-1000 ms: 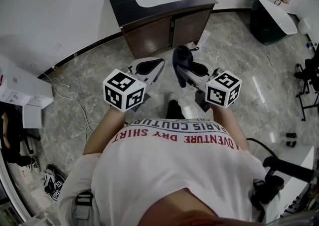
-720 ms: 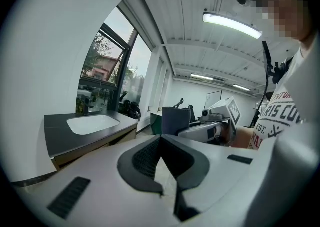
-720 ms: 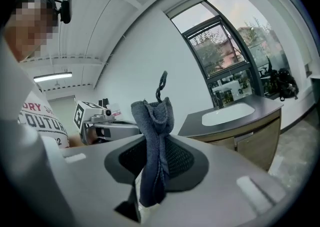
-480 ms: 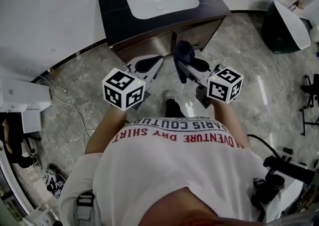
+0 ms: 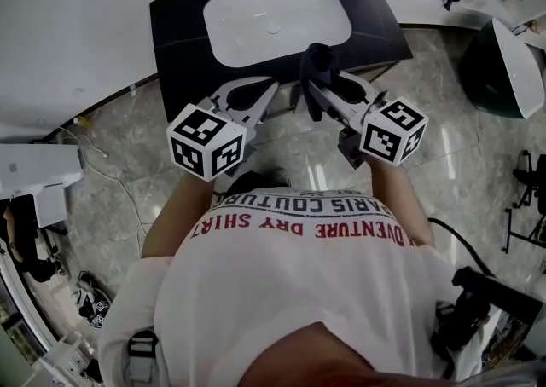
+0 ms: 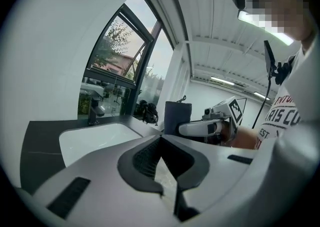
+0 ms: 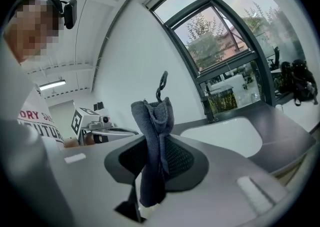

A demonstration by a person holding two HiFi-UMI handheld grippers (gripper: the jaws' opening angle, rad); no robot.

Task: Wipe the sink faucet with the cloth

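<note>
Surface (image 5: 175, 31): dark vanity top, directly ahead of you.
Sink (image 5: 277, 23): white basin set into it.
Left gripper (image 6: 161, 143): jaws closed, nothing between them.
Right gripper (image 7: 150, 171): jaws clamped on the cloth (image 7: 155, 131), held upright near the sink's front rim.
Faucet (image 6: 93, 110): behind the basin, not yet touched.
Step, as judged: approach.
Next: carry your cloth across the basin onto the faucet.

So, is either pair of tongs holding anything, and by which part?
The right tongs grip the dark cloth around its bunched middle, one end standing above, the other hanging below. The left tongs are shut on nothing.
</note>
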